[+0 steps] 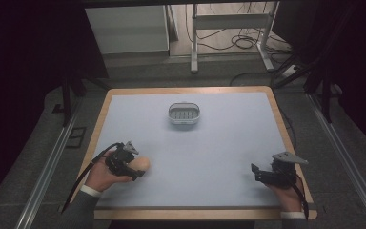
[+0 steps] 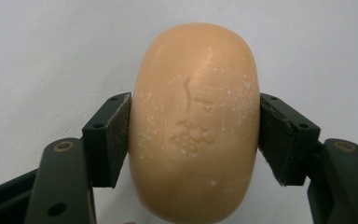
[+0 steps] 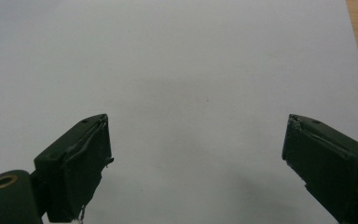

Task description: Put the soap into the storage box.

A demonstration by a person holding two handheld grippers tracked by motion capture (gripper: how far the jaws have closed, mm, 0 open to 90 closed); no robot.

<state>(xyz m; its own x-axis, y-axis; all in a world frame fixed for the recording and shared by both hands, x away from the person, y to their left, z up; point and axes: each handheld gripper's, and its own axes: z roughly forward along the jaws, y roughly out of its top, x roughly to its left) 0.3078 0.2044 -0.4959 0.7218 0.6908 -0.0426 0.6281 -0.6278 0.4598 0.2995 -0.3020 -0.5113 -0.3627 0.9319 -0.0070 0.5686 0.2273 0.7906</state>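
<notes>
On the pale worktop (image 1: 209, 152), your left hand-held gripper (image 1: 136, 168) at lower left clamps the soap (image 2: 193, 126); carrying it to the dish (image 1: 185, 113) at upper centre looks left; right hand-held gripper (image 1: 259, 174) gapes empty.

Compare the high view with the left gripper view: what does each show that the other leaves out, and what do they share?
High view alone: the soap dish far across the table, and the right gripper, apart from it. Left gripper view alone: the mark stamped into the soap bar and the pads pressing its two sides. Both: the left gripper shut on the soap bar over the pale table.
</notes>
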